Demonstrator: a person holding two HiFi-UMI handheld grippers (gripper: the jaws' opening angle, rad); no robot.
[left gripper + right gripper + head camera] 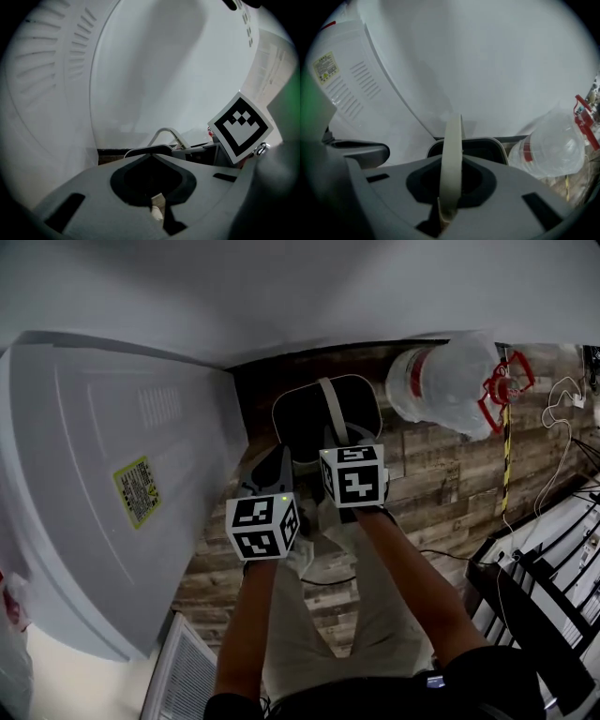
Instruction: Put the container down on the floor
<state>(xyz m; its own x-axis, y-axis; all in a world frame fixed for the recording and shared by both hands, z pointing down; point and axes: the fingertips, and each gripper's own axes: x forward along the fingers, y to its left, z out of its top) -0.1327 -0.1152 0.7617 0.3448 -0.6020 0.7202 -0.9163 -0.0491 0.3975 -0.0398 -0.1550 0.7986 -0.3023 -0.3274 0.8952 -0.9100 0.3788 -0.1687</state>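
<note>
A black container (309, 413) with a pale rim sits low over the wood floor (441, 488), close to the wall. Its pale arched handle (328, 409) stands upright. My right gripper (335, 435) is shut on that handle; in the right gripper view the handle (452, 159) runs straight down into the jaws of the right gripper (445, 213). I cannot tell whether the container (466, 146) touches the floor. My left gripper (274, 470) hangs just left of it, shut with nothing in it. In the left gripper view, the left gripper (157, 213) has the container (147, 151) and its handle (166, 133) ahead of it.
A tall white appliance (103, 484) fills the left side. A big clear water bottle (445, 381) with a red fitting (503, 385) lies right of the container. A wire rack (553, 559) and cables are at the right, and a white vent grille (187, 671) at the bottom.
</note>
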